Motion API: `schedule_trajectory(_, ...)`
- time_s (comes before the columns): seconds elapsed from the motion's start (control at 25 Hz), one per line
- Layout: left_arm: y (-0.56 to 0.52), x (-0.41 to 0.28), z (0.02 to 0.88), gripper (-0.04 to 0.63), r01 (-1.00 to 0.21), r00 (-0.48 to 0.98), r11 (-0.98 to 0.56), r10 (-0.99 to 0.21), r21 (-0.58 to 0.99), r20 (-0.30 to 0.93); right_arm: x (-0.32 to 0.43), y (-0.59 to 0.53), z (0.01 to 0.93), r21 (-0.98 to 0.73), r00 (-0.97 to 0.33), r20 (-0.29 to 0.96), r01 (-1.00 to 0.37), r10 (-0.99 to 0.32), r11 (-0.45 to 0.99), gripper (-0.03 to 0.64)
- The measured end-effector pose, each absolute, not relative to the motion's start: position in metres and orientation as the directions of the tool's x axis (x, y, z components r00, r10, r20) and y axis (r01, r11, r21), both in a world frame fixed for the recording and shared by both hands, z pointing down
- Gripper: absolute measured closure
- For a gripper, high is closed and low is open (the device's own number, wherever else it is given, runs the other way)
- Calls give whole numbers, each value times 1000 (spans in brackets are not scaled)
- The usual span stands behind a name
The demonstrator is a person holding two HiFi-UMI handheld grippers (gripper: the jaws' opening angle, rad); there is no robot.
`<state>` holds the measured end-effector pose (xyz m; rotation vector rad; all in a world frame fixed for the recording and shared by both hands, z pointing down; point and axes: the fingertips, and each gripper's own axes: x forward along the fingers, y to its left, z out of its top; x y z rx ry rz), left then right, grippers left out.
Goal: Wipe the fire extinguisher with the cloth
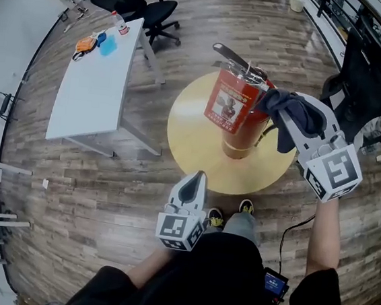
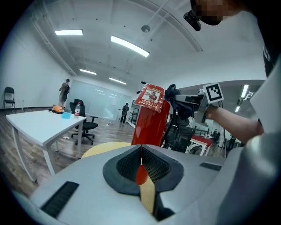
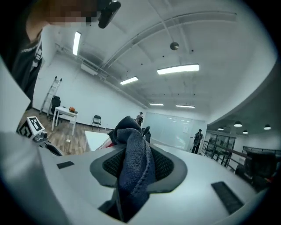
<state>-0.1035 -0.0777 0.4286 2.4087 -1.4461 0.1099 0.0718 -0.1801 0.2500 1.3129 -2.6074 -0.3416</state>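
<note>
White table [image 1: 93,84] is standing at the upper left of the head view, carrying an orange item [image 1: 85,43], a blue item [image 1: 108,44] and a bottle [image 1: 121,26] at its far end. Black chair [image 1: 135,4] is sitting just beyond it at the top of the frame. Left gripper [image 1: 196,177] is hovering at lower centre, near the edge of the round table [image 1: 191,148], pointing toward the extinguisher. Its jaws are pressing together with nothing between them, and only a thin slit is showing in the left gripper view. Red extinguisher [image 1: 238,113] is standing upright at the middle of the round table, at centre frame, its label facing left and its black lever pointing to the upper left. Dark blue cloth [image 1: 295,119] is hanging at the extinguisher's upper right, seemingly against its top. Right gripper [image 1: 283,105] is reaching in from the right of the frame, its jaws clamping the cloth, which is bunching up between them and spilling out in front in the right gripper view.
</note>
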Motion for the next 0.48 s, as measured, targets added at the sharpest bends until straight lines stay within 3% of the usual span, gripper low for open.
schedule_trajectory(0.2, -80, -119, 433, 572, -887, 452, -399, -856, 233, 252, 101, -178, 322, 177, -559, 118, -801, -821, 571, 478)
schedule_trajectory(0.48, -84, -118, 440, 572, -897, 436, -388, -854, 212, 283, 103, -211, 522, 184, -445, 492, -787, -749, 589, 478)
